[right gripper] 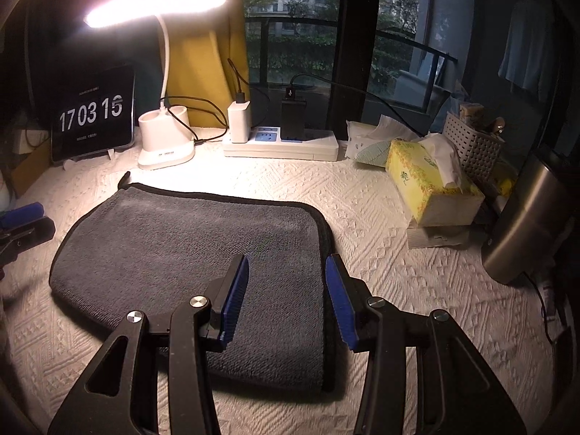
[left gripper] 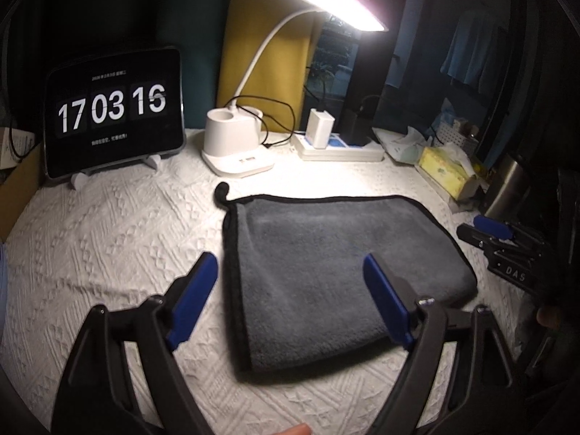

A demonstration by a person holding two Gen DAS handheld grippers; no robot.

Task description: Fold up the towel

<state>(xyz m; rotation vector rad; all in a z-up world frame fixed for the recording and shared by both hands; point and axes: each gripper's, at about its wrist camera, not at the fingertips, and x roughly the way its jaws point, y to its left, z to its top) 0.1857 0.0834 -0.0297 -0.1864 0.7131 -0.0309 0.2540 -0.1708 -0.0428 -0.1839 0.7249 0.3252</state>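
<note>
A grey towel (left gripper: 326,272) with black edging lies folded flat on the white textured table cover (left gripper: 108,239); it also shows in the right wrist view (right gripper: 188,253). My left gripper (left gripper: 290,275) is open and empty, hovering over the towel's near left edge. My right gripper (right gripper: 286,272) is open and empty, straddling the towel's near right edge; it shows at the right of the left wrist view (left gripper: 493,230). The left gripper shows at the far left of the right wrist view (right gripper: 21,223).
Along the back stand a tablet clock (left gripper: 112,108), a white desk lamp base (left gripper: 235,141), a power strip with chargers (left gripper: 340,145), a yellow tissue box (right gripper: 431,188), a white basket (right gripper: 471,145) and a steel flask (right gripper: 525,217).
</note>
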